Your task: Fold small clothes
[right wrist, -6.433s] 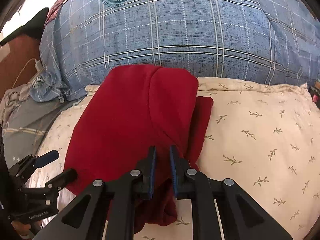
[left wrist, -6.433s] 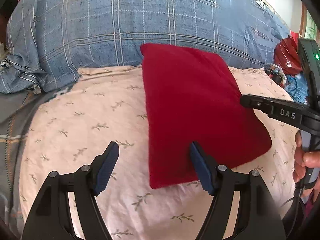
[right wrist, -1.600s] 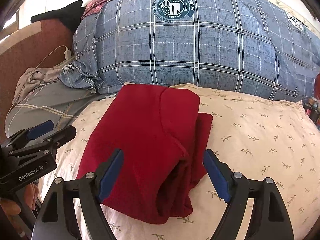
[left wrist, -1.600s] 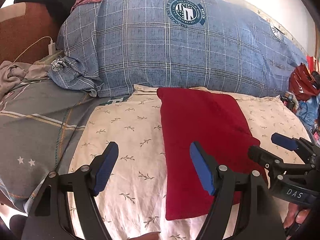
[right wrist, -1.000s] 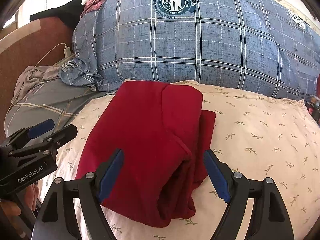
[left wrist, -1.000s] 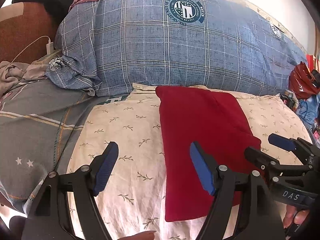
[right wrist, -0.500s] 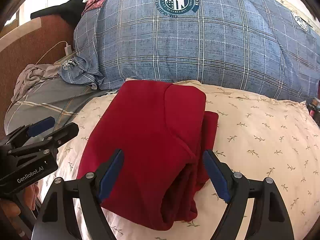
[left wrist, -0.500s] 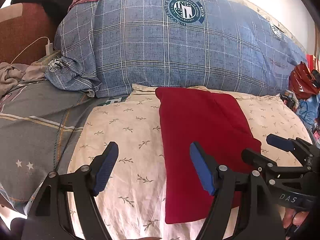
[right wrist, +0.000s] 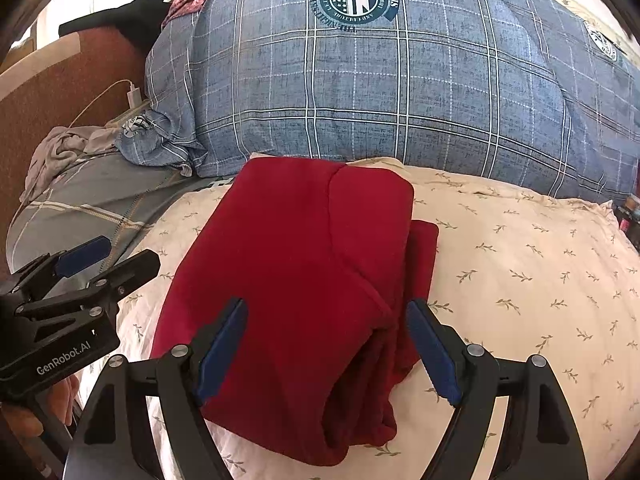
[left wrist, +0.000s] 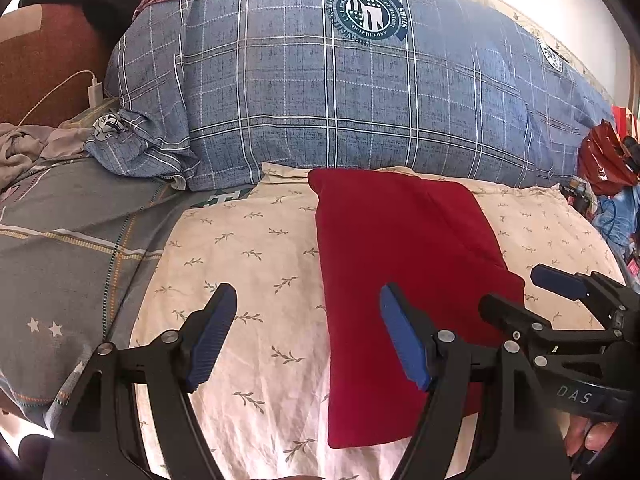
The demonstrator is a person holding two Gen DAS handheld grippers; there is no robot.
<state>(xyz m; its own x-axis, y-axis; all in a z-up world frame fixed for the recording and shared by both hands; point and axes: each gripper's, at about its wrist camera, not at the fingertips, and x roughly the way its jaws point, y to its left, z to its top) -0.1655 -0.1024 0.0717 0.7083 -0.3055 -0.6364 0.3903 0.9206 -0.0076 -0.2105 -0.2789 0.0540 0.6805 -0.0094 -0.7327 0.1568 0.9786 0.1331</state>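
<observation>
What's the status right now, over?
Left gripper open, holding nothing. Right gripper open above the red garment. Garment folded on the floral sheet. Nothing in the way.

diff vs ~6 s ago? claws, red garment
The right claw was shut on the near edge of the red garment; it has let go, opened wide and backed off above it. The left claw has also drawn back, so more of the blue plaid pillow shows; it was open then too. The garment lies folded on the cream leaf-print cover, same spot. Nothing changed over the last second.
</observation>
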